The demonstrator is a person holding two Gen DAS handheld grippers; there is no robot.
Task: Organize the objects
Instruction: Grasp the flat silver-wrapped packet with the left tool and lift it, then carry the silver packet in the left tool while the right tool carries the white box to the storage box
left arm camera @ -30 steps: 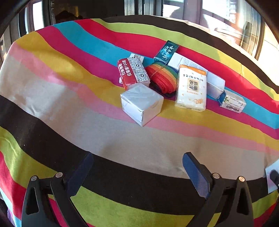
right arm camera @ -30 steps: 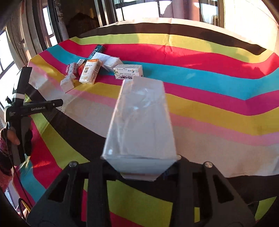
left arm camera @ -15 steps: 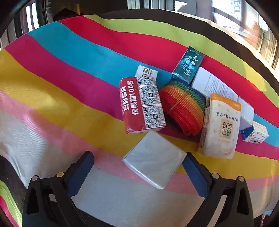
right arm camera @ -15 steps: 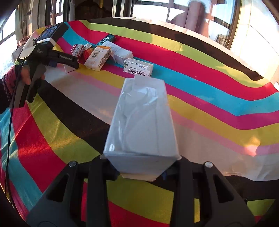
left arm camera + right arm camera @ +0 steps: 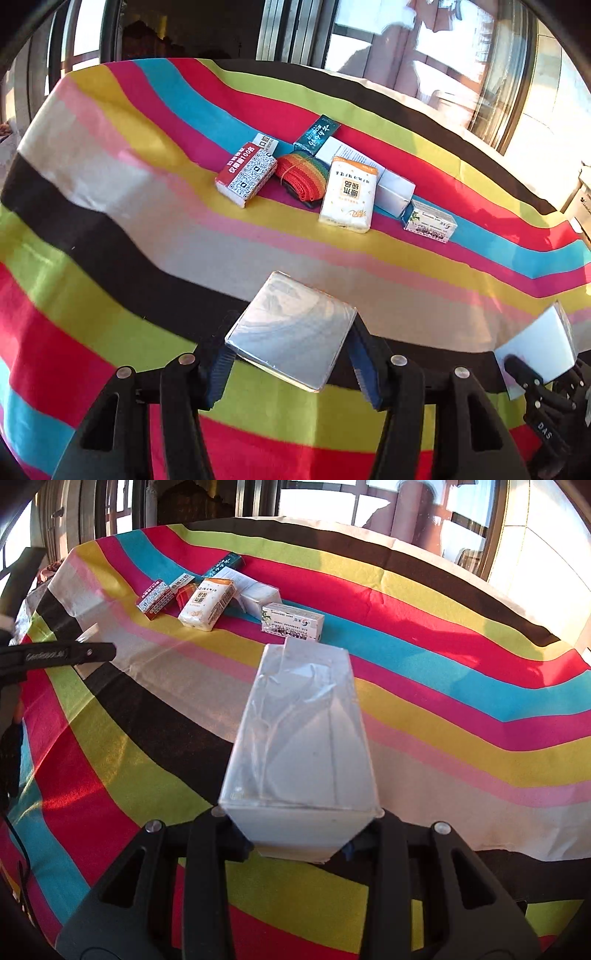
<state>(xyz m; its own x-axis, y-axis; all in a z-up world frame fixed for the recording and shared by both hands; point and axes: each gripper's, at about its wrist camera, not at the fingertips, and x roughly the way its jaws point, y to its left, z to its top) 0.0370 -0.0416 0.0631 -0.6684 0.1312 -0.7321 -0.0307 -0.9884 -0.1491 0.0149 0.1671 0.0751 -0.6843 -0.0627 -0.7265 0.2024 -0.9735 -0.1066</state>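
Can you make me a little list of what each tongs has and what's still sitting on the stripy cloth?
left tongs: just closed on a small silvery packet, lifted off the cloth
right tongs: shut on a long white wrapped box
stripy cloth: covers the table
still on cloth: red QR-code pack, rainbow strap roll, orange-and-white tissue pack, green-and-white box, teal box

Your left claw [image 5: 291,363] has just been closing & now grips the silver pack [image 5: 291,332] above the striped bench [image 5: 110,229], w/ other packs clustered far side, e.g. red pack [image 5: 245,173].
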